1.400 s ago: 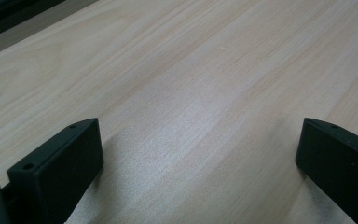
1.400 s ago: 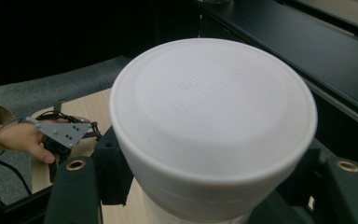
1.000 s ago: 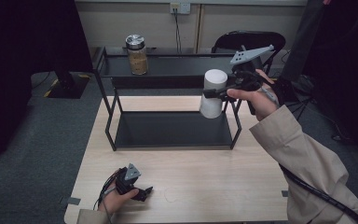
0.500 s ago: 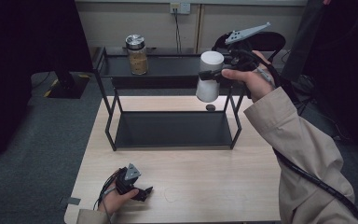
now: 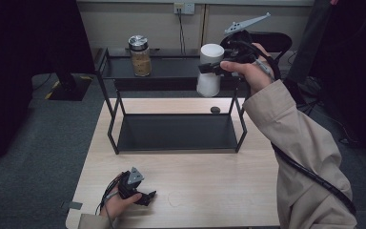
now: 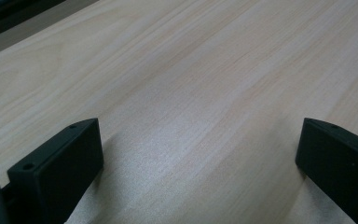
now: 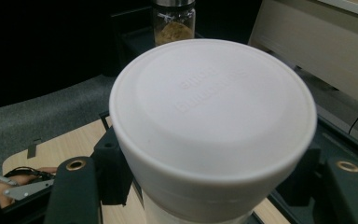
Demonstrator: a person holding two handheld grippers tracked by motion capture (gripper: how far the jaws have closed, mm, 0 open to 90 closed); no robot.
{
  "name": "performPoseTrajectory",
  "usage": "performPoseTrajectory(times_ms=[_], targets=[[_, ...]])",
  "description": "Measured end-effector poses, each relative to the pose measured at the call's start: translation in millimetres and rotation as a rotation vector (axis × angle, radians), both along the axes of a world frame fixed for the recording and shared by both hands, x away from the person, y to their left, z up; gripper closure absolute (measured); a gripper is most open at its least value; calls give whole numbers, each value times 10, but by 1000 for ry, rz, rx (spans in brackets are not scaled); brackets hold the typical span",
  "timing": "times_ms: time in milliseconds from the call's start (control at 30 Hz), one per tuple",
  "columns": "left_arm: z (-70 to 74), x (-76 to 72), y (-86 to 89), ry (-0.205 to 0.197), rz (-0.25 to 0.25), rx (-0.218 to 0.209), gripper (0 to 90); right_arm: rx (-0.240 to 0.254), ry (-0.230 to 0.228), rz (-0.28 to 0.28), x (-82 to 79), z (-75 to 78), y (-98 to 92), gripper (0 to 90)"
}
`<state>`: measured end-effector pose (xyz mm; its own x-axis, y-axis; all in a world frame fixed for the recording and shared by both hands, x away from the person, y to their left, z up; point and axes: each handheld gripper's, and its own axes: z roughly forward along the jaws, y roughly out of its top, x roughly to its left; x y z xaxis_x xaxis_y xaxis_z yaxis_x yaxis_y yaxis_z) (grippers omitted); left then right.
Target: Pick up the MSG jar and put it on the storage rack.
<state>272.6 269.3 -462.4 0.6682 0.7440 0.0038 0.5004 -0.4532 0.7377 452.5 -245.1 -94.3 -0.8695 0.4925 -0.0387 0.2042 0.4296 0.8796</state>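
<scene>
White jar [image 5: 210, 70] hangs upright in the air at the right end of the black shelf rack [image 5: 176, 114], level with the rack's top shelf and clear of the desk [image 5: 262, 191]. The right gripper [image 5: 215, 68] has its jaws clamped on the jar just under the lid, one on each side. On the rack's top shelf, toward its left end, stands a glass jar [image 5: 139, 56] with a metal lid and brown contents. The left gripper [image 5: 145, 196] rests on the desk in front of the rack, its jaws wide apart with bare wood between them.
</scene>
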Motion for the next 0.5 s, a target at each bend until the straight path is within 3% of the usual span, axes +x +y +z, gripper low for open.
performPoseTrajectory(times_ms=[500], targets=[[0, -1, 0, -2, 0, 2, 0, 17, -8, -50, 285, 133, 154, 343]])
